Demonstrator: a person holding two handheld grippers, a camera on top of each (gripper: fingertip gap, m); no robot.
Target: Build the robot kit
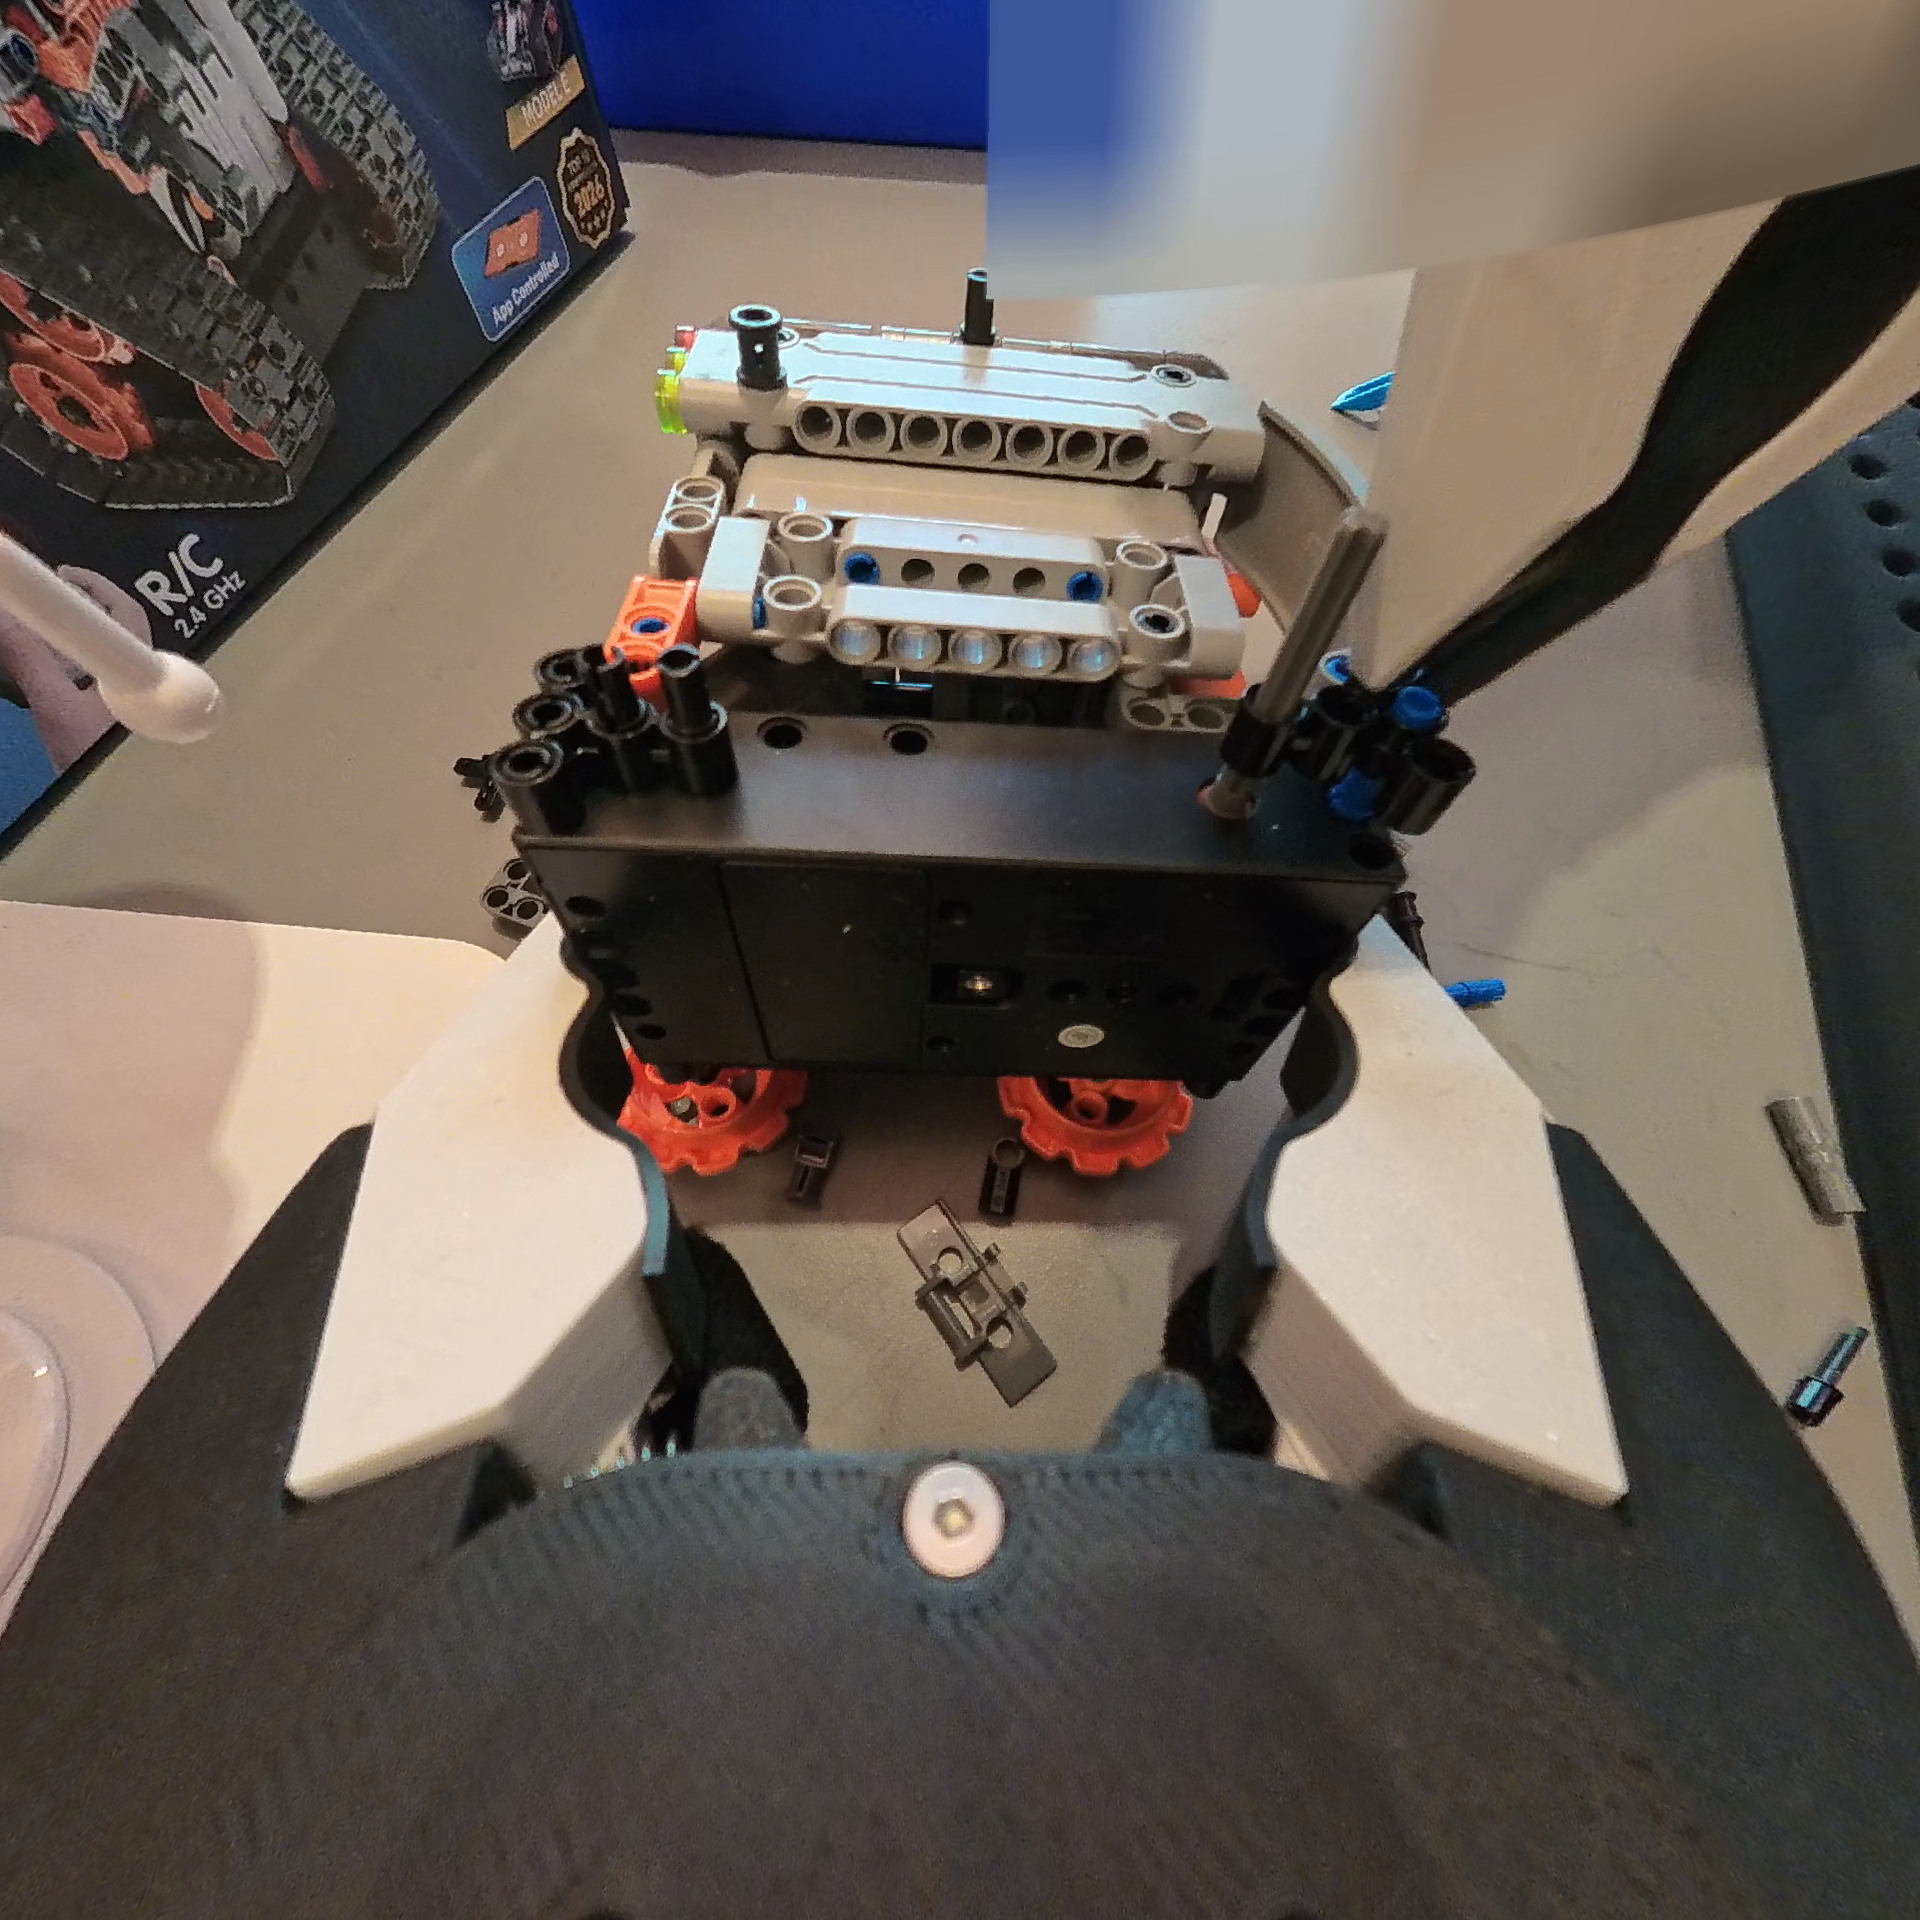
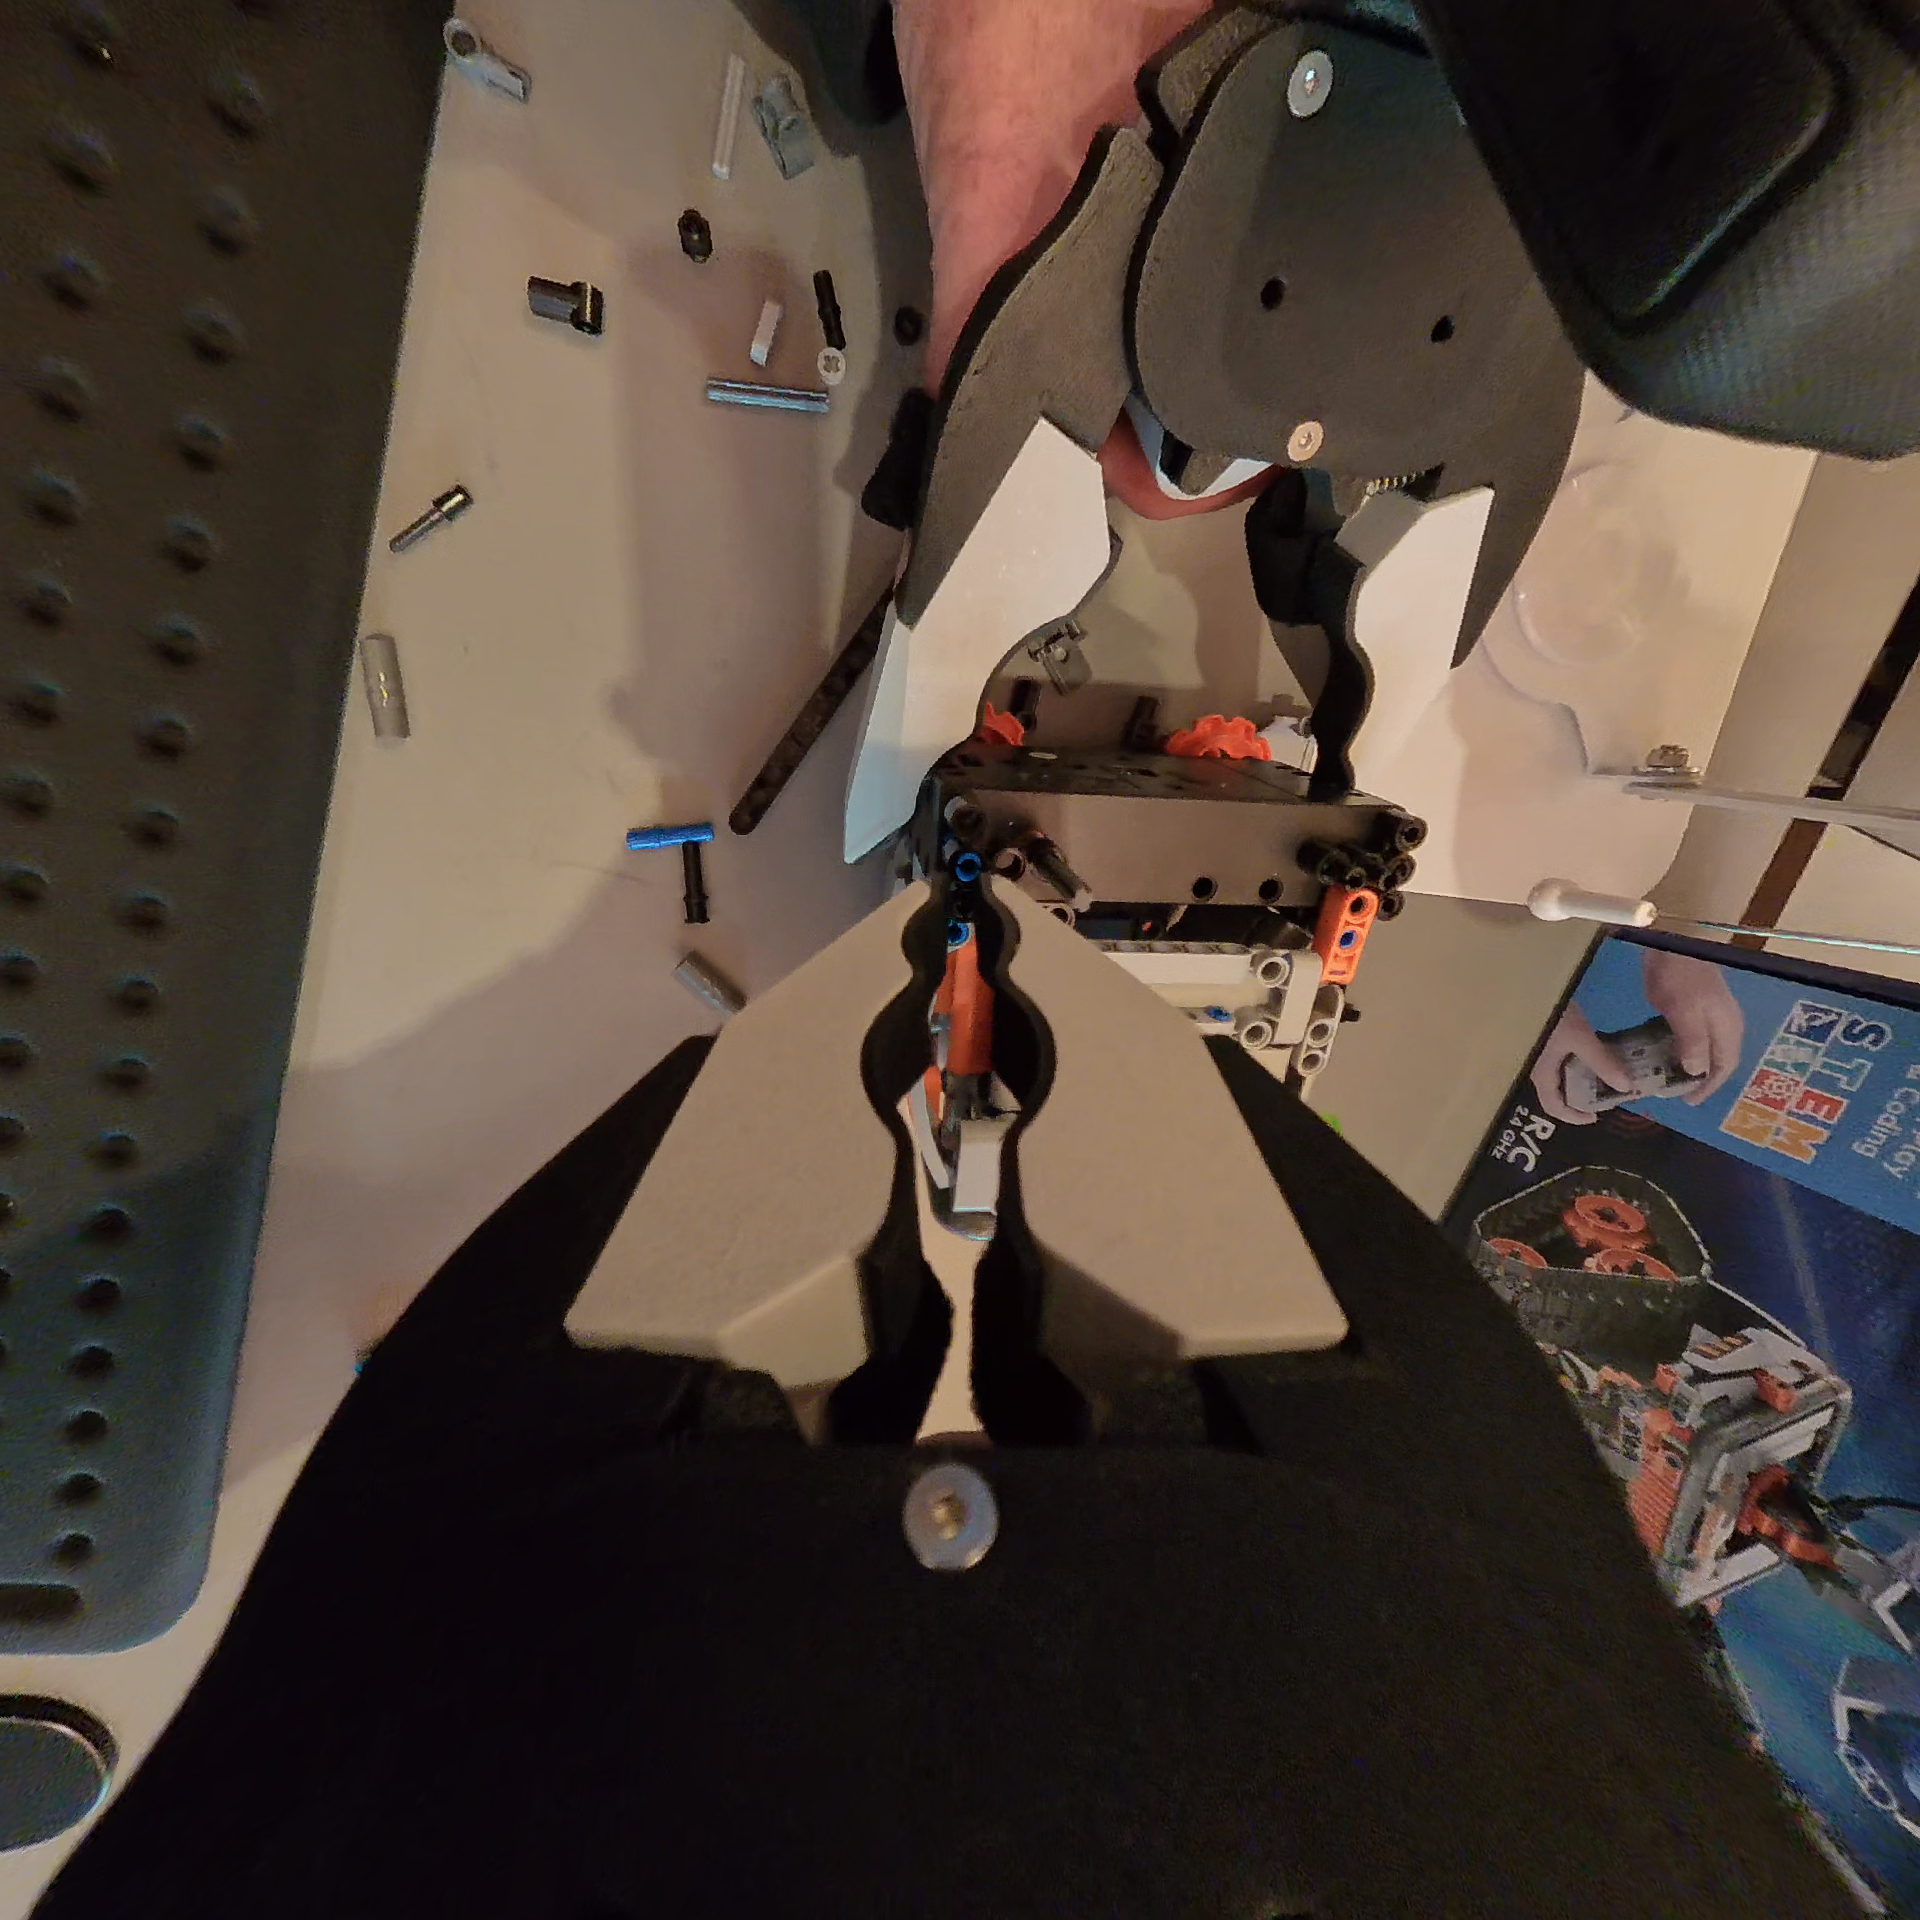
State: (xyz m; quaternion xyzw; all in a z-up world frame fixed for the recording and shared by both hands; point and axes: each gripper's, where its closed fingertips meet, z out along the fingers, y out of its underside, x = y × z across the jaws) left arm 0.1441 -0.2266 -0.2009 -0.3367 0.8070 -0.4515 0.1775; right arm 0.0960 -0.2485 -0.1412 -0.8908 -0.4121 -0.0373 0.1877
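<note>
Model (image 1: 956, 935): brick-built, black base and grey top, stands mid-counter.
Left gripper (image 1: 956, 997): jaws clamp the black base from both sides.
Right gripper (image 2: 961, 935): jaws narrow, pinching parts at the model's right corner.
Counter (image 1: 416, 582): loose pins near; box (image 1: 208, 260) far left.

Right gripper (image 2: 961, 914) was closed on the brick-built model (image 2: 1174, 842) at its blue-pinned corner; left gripper (image 2: 1122, 769) clasped the model's black block opposite.
</note>
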